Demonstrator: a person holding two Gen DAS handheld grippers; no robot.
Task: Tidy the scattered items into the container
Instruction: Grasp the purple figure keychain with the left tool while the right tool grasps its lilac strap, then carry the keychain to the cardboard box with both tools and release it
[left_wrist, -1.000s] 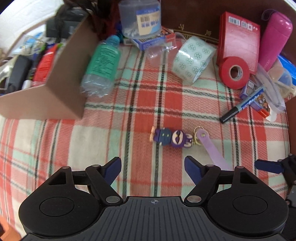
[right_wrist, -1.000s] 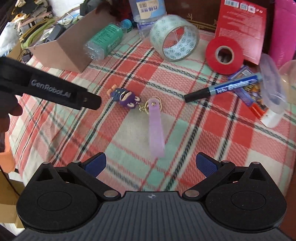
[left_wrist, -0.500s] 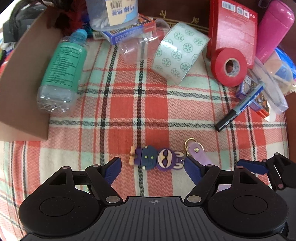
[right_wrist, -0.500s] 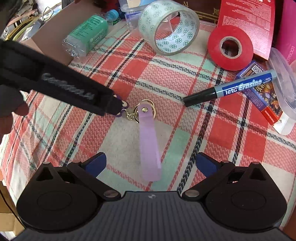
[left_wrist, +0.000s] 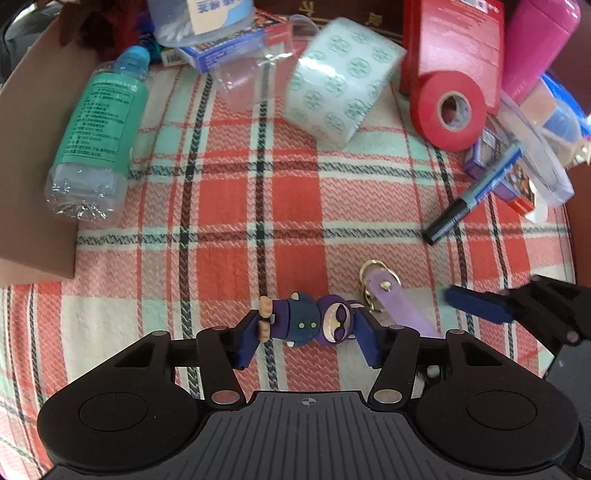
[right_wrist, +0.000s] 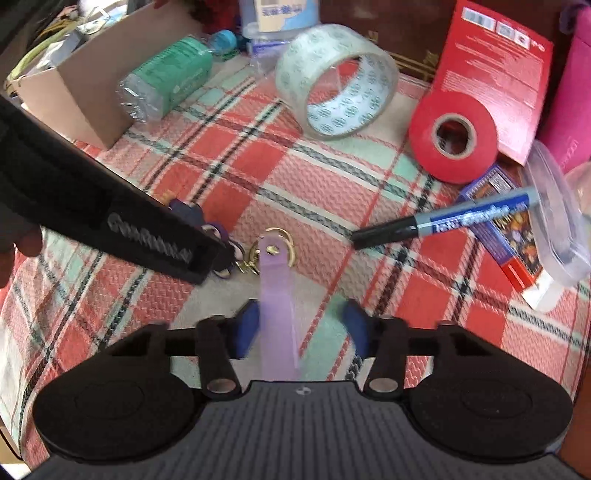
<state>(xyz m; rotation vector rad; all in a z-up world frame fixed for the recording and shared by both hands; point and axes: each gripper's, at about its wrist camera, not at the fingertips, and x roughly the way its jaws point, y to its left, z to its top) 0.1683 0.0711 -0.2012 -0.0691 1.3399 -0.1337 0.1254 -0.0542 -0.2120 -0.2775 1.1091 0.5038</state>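
Observation:
A purple figure keychain (left_wrist: 308, 324) with a lilac strap (left_wrist: 400, 303) lies on the plaid cloth. My left gripper (left_wrist: 307, 338) has closed in around the figure; its blue pads touch the feet and the head. My right gripper (right_wrist: 300, 328) is partly closed around the lilac strap (right_wrist: 276, 310), with a gap on the right side of the strap. The cardboard box (left_wrist: 26, 177) stands at the left, also seen in the right wrist view (right_wrist: 92, 88). The right gripper's fingers (left_wrist: 476, 303) show at the right of the left wrist view.
A green-labelled bottle (left_wrist: 98, 144) leans by the box. Patterned clear tape (right_wrist: 334, 79), red tape (right_wrist: 453, 136), a blue marker (right_wrist: 443, 221), a red box (right_wrist: 491, 74), a pink flask (left_wrist: 535, 44) and a clear lid (right_wrist: 557, 218) lie behind.
Both grippers moved forward and their jaws narrowed. The left one came around the purple figure, the right one around the lilac strap.

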